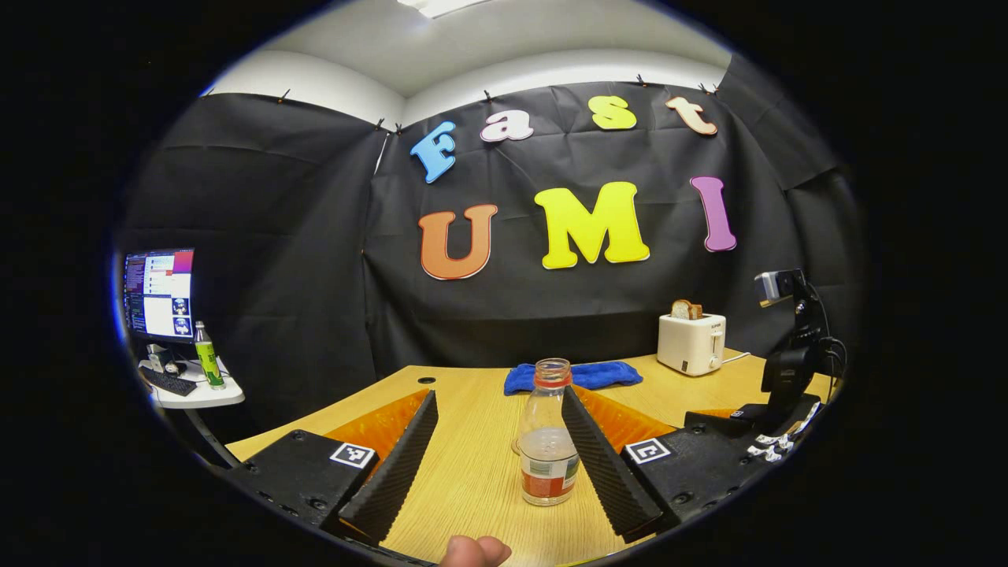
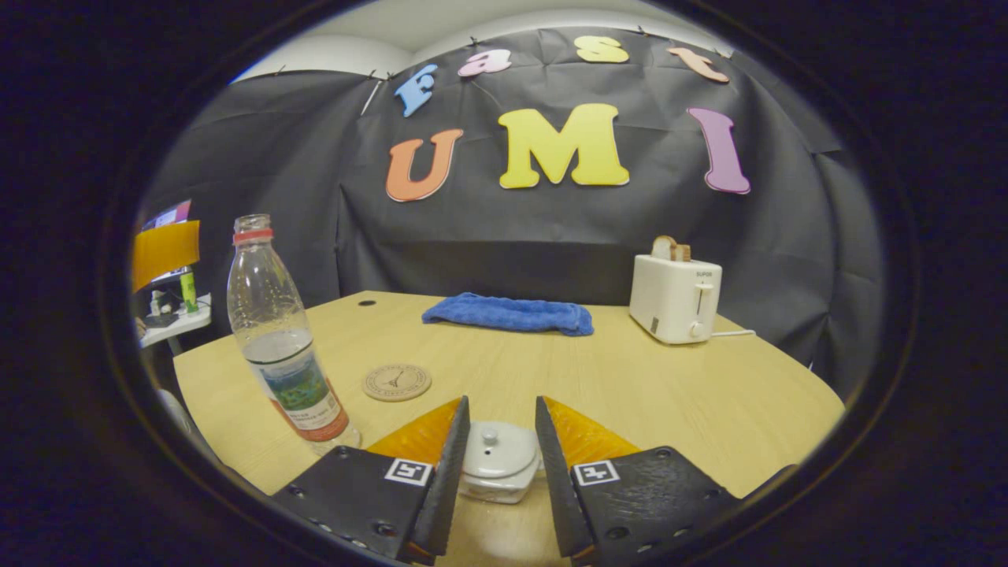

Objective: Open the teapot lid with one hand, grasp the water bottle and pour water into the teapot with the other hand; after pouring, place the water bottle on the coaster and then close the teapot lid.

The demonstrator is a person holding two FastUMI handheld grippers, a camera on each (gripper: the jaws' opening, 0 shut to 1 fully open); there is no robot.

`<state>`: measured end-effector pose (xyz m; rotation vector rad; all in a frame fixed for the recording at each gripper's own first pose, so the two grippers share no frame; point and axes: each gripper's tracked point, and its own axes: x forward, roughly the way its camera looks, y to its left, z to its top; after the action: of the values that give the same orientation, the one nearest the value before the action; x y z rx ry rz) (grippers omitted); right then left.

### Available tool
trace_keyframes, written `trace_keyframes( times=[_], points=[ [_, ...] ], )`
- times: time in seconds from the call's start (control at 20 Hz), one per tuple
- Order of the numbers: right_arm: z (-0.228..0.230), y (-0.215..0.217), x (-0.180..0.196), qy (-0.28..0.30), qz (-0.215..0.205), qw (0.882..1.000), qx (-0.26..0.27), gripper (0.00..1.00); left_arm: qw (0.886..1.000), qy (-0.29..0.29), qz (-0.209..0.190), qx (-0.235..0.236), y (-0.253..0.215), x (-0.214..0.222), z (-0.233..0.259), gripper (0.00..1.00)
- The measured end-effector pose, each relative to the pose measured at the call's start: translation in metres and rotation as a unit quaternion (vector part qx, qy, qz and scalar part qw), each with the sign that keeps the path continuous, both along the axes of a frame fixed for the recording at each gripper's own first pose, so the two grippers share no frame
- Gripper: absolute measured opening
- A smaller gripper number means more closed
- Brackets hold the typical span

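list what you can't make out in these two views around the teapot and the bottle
- Teapot, right gripper view: spout, handle and base are hidden by the right gripper, whose fingers flank it; contact cannot be told.
- Water bottle, left gripper view: its right side is covered by a finger of the left gripper.
- Coaster, right gripper view: its printed design is too small to make out.

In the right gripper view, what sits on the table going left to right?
Water bottle → coaster → teapot, between the right gripper fingers → toaster. The blue towel lies farther back, spanning the middle, so it is left out of the order.
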<state>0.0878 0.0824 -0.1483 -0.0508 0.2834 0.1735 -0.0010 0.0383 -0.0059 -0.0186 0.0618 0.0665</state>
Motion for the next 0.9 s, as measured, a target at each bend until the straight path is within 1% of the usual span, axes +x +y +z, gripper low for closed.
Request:
trace_keyframes(
  times=[0.1, 0.15, 0.2, 0.25, 0.3, 0.35, 0.4, 0.45, 0.6, 0.7, 0.9],
  points=[
    [0.000, -0.002, 0.000, 0.000, 0.002, 1.000, -0.001, 0.24, 1.000, 0.001, -0.001, 0.002, 0.000, 0.000, 0.000, 0.99],
    [-0.001, 0.005, 0.002, -0.003, 0.012, 1.000, -0.002, 0.13, 1.000, 0.000, -0.001, 0.003, 0.000, 0.000, 0.000, 0.99],
    [0.001, 0.002, 0.000, 0.001, 0.012, 1.000, 0.000, 0.14, 1.000, 0.000, -0.002, 0.005, 0.000, 0.001, 0.000, 0.99],
    [-0.001, 0.003, 0.004, -0.002, 0.013, 1.000, -0.001, 0.04, 1.000, 0.000, -0.003, 0.005, -0.001, 0.002, -0.001, 0.99],
    [-0.004, 0.004, 0.003, -0.001, 0.015, 1.000, -0.006, 0.06, 1.000, 0.001, -0.003, 0.006, -0.001, 0.002, -0.001, 0.99],
    [-0.003, 0.005, 0.003, -0.004, 0.017, 1.000, -0.004, 0.04, 1.000, 0.000, -0.003, 0.005, 0.000, 0.002, 0.000, 0.99],
    [-0.003, 0.004, 0.003, -0.002, 0.018, 1.000, -0.004, 0.05, 1.000, 0.001, -0.006, 0.003, -0.001, 0.002, -0.001, 0.99],
    [-0.002, 0.004, 0.003, -0.004, 0.020, 1.000, -0.003, 0.00, 1.000, 0.002, -0.008, 0.001, -0.002, 0.002, -0.001, 0.99],
    [0.000, 0.006, 0.003, -0.008, 0.026, 1.000, 0.000, 0.00, 1.000, 0.007, -0.012, -0.007, -0.002, 0.001, -0.004, 0.99],
    [0.009, 0.007, 0.002, -0.020, 0.030, 0.999, 0.001, 0.00, 1.000, 0.017, -0.014, -0.019, -0.003, 0.002, -0.011, 0.99],
    [0.026, 0.007, -0.001, -0.039, 0.038, 0.999, 0.000, 0.00, 0.997, 0.049, -0.044, -0.040, -0.015, 0.001, -0.035, 0.99]
  ],
)
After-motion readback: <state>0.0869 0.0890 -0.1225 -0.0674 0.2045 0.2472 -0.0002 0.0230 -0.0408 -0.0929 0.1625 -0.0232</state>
